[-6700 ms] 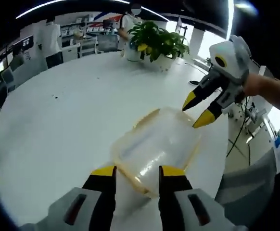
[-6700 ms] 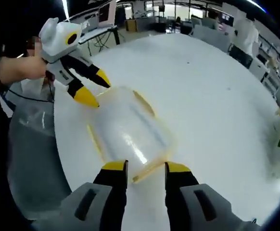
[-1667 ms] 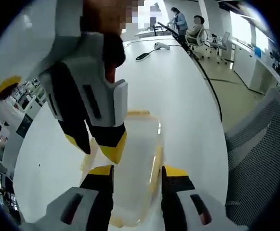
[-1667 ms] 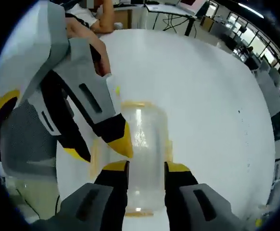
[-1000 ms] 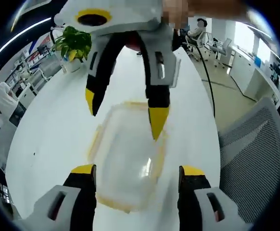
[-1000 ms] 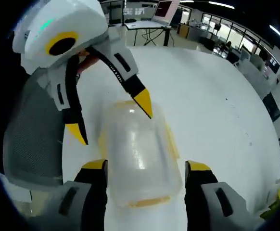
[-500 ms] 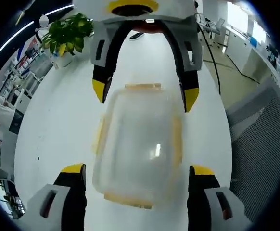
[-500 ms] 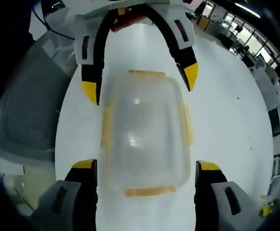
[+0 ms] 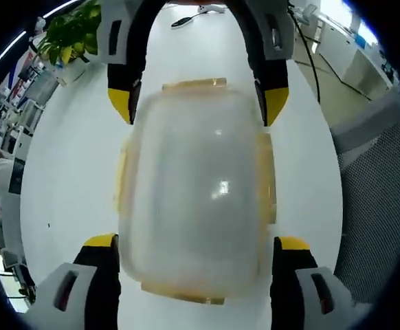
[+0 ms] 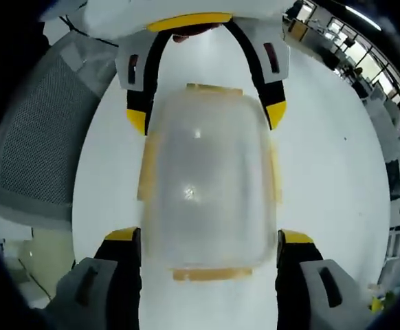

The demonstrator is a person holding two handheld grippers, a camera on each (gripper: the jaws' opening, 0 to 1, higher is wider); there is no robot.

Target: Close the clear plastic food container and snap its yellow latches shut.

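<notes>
a: where's the container (image 9: 196, 189)?
b: on the white desk (image 9: 73, 172), lid on, between my two grippers

a: and your fingers?
b: left gripper (image 9: 195, 242) and right gripper (image 10: 209, 237) both spread wide, fingers straddling opposite ends of it

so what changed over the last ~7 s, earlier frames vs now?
Both tools went from jaws close together at opposite ends of the container to jaws spread wide, straddling it from opposite ends: the left tool near one end, the right tool at the other. Neither was clearly gripping it then or is now. The container still sits lid-on on the white table, side latches sticking out.
</notes>
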